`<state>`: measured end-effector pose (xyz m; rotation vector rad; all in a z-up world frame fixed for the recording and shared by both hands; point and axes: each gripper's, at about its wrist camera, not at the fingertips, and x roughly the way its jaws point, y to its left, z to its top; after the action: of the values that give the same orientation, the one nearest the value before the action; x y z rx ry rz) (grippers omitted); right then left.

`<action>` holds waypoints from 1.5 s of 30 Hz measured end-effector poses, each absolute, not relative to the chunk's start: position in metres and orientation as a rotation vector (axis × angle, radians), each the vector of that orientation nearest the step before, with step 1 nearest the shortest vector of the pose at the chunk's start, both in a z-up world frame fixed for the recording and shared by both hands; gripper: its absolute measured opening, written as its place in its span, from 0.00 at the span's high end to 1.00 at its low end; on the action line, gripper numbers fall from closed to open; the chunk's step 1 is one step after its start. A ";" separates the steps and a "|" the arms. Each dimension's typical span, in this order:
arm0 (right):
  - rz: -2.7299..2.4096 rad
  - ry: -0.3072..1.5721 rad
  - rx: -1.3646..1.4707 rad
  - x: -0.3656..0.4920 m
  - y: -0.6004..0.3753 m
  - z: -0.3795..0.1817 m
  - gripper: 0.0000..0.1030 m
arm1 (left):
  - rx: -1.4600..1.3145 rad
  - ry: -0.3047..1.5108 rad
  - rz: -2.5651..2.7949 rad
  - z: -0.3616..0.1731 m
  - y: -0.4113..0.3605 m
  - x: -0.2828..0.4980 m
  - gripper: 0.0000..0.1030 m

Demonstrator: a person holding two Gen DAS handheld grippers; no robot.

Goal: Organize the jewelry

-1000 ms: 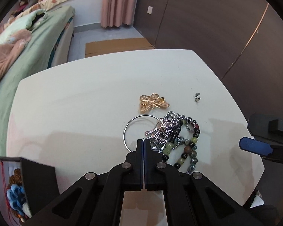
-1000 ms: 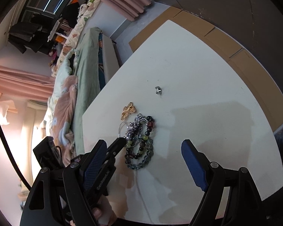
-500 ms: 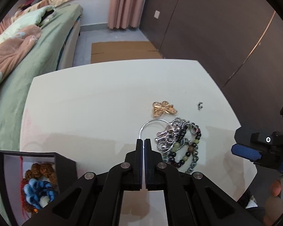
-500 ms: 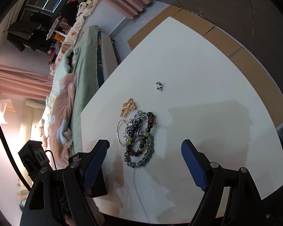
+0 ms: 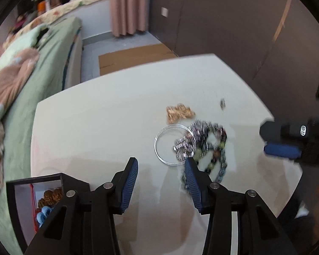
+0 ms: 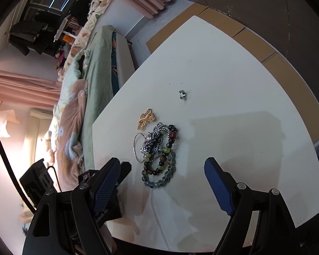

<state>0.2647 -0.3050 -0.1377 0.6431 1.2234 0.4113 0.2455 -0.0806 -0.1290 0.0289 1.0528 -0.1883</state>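
Observation:
A heap of bead bracelets and a silver chain [image 5: 204, 146] [image 6: 159, 155] lies on the white table [image 5: 95, 127], with a thin silver bangle [image 5: 170, 144] [image 6: 137, 146] at its left side. A gold butterfly brooch [image 5: 179, 113] [image 6: 146, 119] and a small silver ring [image 5: 222, 103] [image 6: 182, 95] lie beyond. My left gripper [image 5: 160, 177] is open and empty, above the table just short of the heap. My right gripper [image 6: 162, 178] is open and empty, near the heap's front. A black jewelry box [image 5: 38, 193] holding beads sits at lower left.
A bed with green and pink covers [image 5: 21, 74] runs along the table's left side. Brown cardboard [image 5: 134, 57] lies on the floor past the far edge. Dark wall panels [image 5: 223, 21] stand behind. The right gripper shows at the right of the left wrist view [image 5: 287, 146].
My left gripper has opened from shut and pulled back a little from the heap. The box has come further into view. The right gripper stays open and has hardly moved.

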 end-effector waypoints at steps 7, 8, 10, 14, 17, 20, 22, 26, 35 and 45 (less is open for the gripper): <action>0.418 1.238 0.653 0.265 -0.305 -0.140 0.21 | 0.133 1.058 -0.179 -0.143 -0.093 0.247 0.54; 0.419 1.239 0.652 0.265 -0.304 -0.140 0.21 | 0.141 1.055 -0.181 -0.143 -0.094 0.247 0.54; 0.421 1.241 0.647 0.265 -0.304 -0.140 0.21 | 0.151 1.054 -0.187 -0.143 -0.094 0.248 0.54; 0.415 1.247 0.652 0.265 -0.307 -0.141 0.21 | 0.166 1.053 -0.150 -0.142 -0.090 0.248 0.54; 0.413 1.248 0.655 0.265 -0.308 -0.141 0.21 | 0.193 1.056 -0.139 -0.144 -0.088 0.247 0.54; 0.414 1.249 0.654 0.266 -0.308 -0.141 0.21 | 0.209 1.082 -0.152 -0.150 -0.091 0.249 0.54; 0.417 1.252 0.652 0.266 -0.308 -0.142 0.21 | 0.224 1.068 -0.153 -0.149 -0.095 0.249 0.54; 0.421 1.256 0.645 0.265 -0.306 -0.142 0.21 | 0.235 1.047 -0.197 -0.148 -0.104 0.250 0.54; 0.417 1.251 0.654 0.264 -0.307 -0.141 0.21 | 0.278 0.975 -0.259 -0.149 -0.121 0.249 0.62; 0.420 1.254 0.652 0.264 -0.308 -0.141 0.21 | 0.119 1.020 -0.294 -0.148 -0.106 0.250 0.96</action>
<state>0.2640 -0.3076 -0.1412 0.6521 1.2541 0.4196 0.2504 -0.1061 -0.1476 0.1192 1.0200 -0.2941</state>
